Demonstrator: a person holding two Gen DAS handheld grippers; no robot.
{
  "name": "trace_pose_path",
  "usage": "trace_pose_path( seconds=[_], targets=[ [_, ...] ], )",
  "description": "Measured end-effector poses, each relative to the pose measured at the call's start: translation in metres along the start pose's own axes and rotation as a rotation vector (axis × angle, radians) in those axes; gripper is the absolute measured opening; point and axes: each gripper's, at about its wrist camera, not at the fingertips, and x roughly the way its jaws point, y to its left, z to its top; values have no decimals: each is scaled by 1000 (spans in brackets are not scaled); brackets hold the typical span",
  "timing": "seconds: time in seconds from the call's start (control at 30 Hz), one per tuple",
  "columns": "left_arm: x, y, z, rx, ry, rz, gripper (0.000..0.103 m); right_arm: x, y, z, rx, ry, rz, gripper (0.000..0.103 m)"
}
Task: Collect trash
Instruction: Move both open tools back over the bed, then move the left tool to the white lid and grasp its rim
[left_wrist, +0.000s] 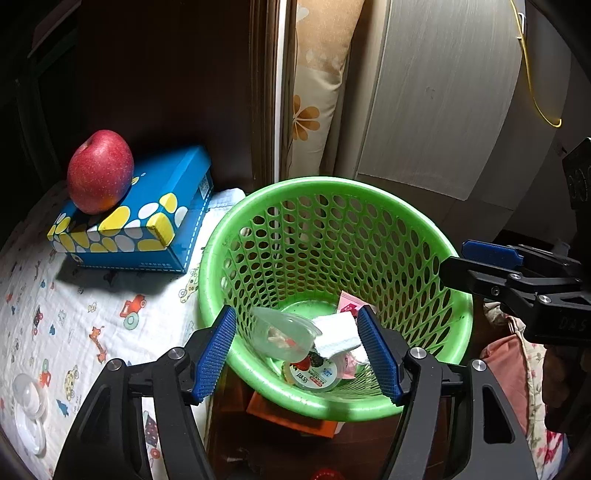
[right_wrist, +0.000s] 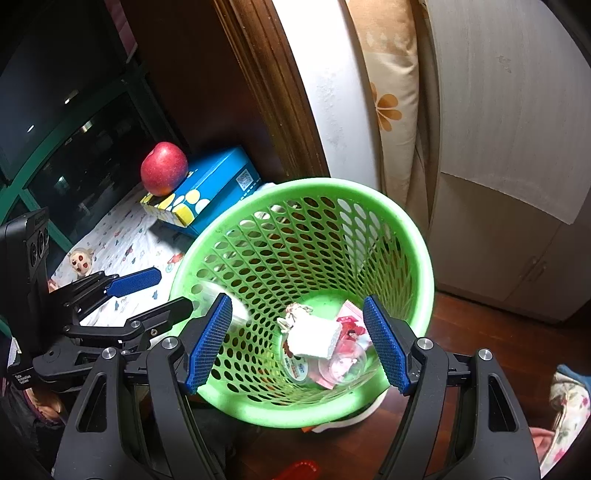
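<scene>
1. Currently both units hang over the green basket (left_wrist: 332, 192); left hand-held gripper (left_wrist: 299, 354) and right hand-held gripper (right_wrist: 299, 343) stand apart, nothing between the pads.
2. Clear plastic cup (left_wrist: 284, 332) is inside the basket, above a folded tissue (left_wrist: 338, 334) and a pink wrapper (left_wrist: 351, 304).
3. Judgement: all trash is light; the cup is thin, crushable and slippery, so pinch its rim. Tissue is soft; grab it anywhere.

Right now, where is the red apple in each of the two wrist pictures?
Left wrist view: the apple is at the left, on the blue tissue box.
Right wrist view: the apple is at upper left, on the same box, farther off.
Shared landmark: the green basket to the right of the box in both.
</scene>
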Motion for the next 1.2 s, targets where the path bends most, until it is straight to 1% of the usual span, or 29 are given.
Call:
trace_pose_path(
  seconds=[0.17, 0.3, 0.43, 0.7, 0.77, 0.9, 1.03, 1.2],
  targets=[
    [-16, 14, -10, -30, -18, 25, 66, 3, 13, -1, -18, 6, 23, 73],
    [-31, 34, -23, -61, -29, 73, 66, 6, 28, -2, -39, 11, 46, 74],
    [-48, 60, -41, -102, -31, 137, 66, 12, 49, -1, -72, 20, 75, 75],
    [-80, 129, -84, -225, -24, 254, 66, 32, 103, 0, -147, 52, 139, 75],
    [-89, 147, -95, -263, -25, 284, 70, 38, 116, 0, -165, 61, 156, 75],
    [-104, 181, -116, -314, -25, 344, 71, 49, 144, 0, -201, 78, 183, 76],
    [-115, 215, -136, -362, -21, 401, 76, 61, 172, -2, -231, 95, 211, 76],
    [-120, 266, -160, -428, 16, 453, 80, 75, 205, -4, -272, 116, 241, 76]
  ],
)
